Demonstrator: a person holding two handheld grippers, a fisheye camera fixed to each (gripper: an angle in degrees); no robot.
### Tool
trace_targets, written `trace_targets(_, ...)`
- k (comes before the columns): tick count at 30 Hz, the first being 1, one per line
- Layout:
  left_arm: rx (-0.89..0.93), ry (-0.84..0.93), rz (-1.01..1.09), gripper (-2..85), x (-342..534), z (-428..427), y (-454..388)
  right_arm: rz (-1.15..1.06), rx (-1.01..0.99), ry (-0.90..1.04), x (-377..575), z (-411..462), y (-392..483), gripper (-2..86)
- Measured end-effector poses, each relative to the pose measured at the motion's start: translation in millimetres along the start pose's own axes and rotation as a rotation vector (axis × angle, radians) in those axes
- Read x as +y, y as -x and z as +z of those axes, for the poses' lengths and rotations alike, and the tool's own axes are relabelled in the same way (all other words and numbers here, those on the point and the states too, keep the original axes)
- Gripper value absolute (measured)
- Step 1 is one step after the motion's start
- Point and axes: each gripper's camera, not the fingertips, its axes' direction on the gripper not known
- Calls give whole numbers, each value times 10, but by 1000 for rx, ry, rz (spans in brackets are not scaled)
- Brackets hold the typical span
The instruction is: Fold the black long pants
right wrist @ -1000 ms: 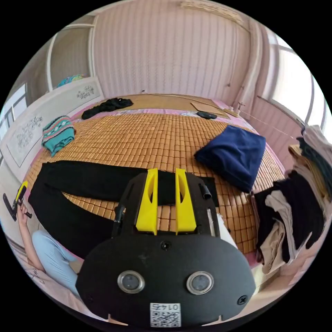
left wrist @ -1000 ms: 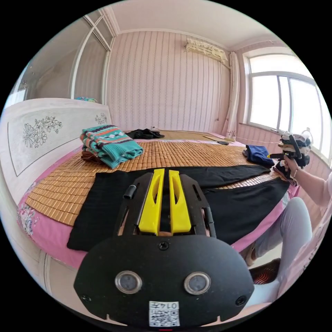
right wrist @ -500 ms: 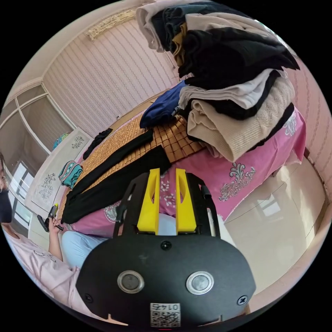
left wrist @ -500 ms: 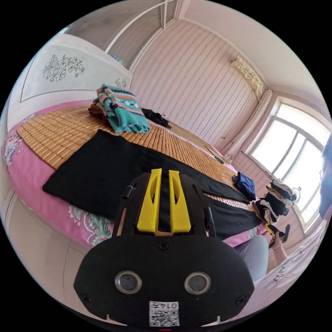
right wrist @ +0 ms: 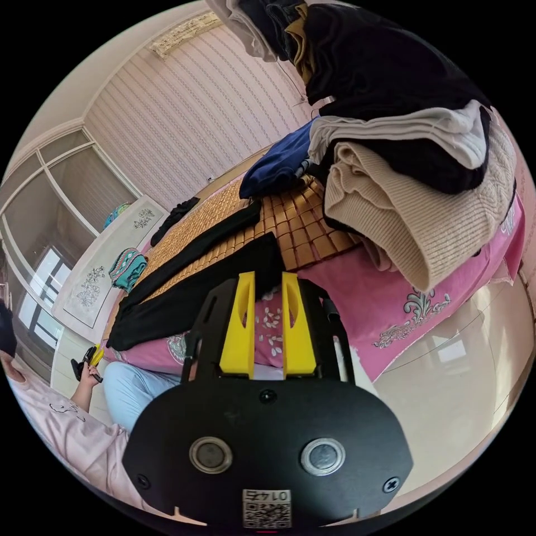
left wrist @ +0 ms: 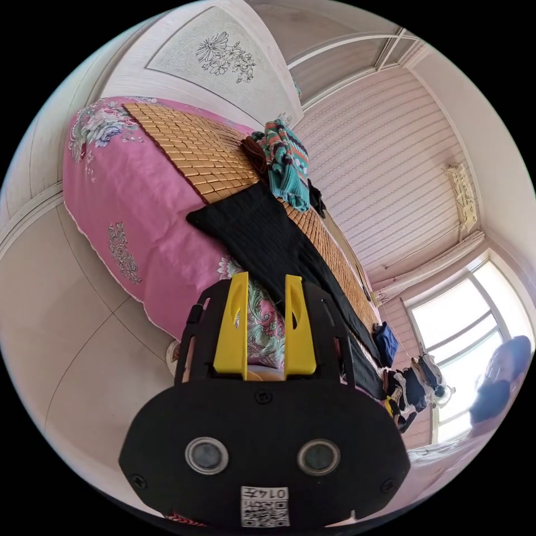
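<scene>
The black long pants (left wrist: 262, 234) lie spread lengthwise along the near side of the bed's bamboo mat (left wrist: 190, 145), one edge hanging over the pink sheet (left wrist: 139, 223). My left gripper (left wrist: 266, 282) is open and holds nothing, off the bed and below its edge near the pants' wide end. In the right gripper view the pants (right wrist: 190, 287) stretch away with both legs apart. My right gripper (right wrist: 267, 278) is open and holds nothing, just short of the nearer leg's cuff. The left gripper (right wrist: 89, 357) is small in a hand at the far end.
A tall pile of folded clothes (right wrist: 402, 139) hangs over the bed corner close to my right gripper. A navy folded garment (right wrist: 276, 164) lies behind it. A teal patterned sweater (left wrist: 285, 164) sits by the headboard (left wrist: 223, 61). A person's leg (right wrist: 128, 391) is beside the bed.
Both cameras have dropped from above the bed to below its edge and rolled. The left jaws stand wider apart than before. The pants lie as they did.
</scene>
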Motion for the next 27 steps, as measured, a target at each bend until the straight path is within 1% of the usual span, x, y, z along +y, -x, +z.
trace_targets(3,-16,-1,-18,109,-165,24,4,-6,-31,-7,-15,-105,-63,133)
trace_targets(6,-57,-6,-16,111,-342,42,5,-16,-40,4,-23,-169,-96,138)
trace_targets(8,-82,12,-19,113,-468,137,35,-14,-37,67,-67,-104,-130,127)
trace_targets(11,-76,49,-55,111,-589,337,130,-31,-11,93,-152,-104,-118,66)
trace_targets(13,-67,23,-79,81,-628,364,175,-42,-77,104,-199,-130,-120,36)
trace_targets(14,-32,25,-64,30,-657,371,184,-37,-84,96,-207,-152,-123,32)
trace_targets(15,-14,30,-59,5,-672,372,189,-34,-82,83,-226,-206,-120,25)
trace_targets(17,10,10,-34,-5,-724,306,161,-49,-73,67,-268,-301,-91,19)
trace_targets(20,34,-14,23,-9,-832,201,46,-104,-48,51,-385,-427,31,13)
trace_targets(22,37,-35,68,-9,-937,145,-68,-171,2,51,-544,-455,194,11)
trace_targets(27,36,-75,169,-10,-1358,141,-442,-313,140,76,-1070,-249,630,9)
